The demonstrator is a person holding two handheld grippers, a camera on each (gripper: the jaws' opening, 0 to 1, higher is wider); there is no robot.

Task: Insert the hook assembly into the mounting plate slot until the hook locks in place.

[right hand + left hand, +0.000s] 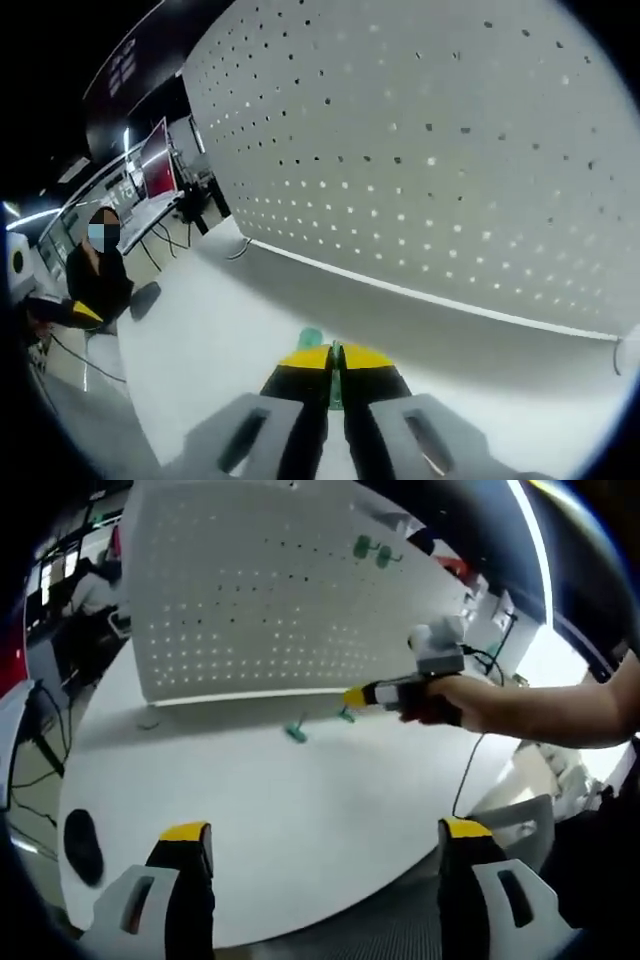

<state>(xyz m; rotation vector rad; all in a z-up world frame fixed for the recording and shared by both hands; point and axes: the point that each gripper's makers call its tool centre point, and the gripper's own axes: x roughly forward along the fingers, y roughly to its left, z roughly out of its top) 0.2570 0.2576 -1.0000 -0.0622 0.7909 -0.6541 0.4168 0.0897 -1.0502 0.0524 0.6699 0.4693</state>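
A white pegboard mounting plate (250,600) (430,150) stands upright on the white round table (300,810). Two green hooks (370,550) hang on its upper right. One green hook (296,732) lies loose on the table before the board. My right gripper (352,695) (334,352), held by a hand, is low over the table near the board's foot, shut on another green hook (345,717) (311,339). My left gripper (325,832) hovers near the table's front edge, open wide with nothing between its jaws.
A black oval object (82,845) lies at the table's left edge. A cable (465,770) hangs off the right side by a grey chair (520,825). A seated person (95,270) and desks with monitors are far off.
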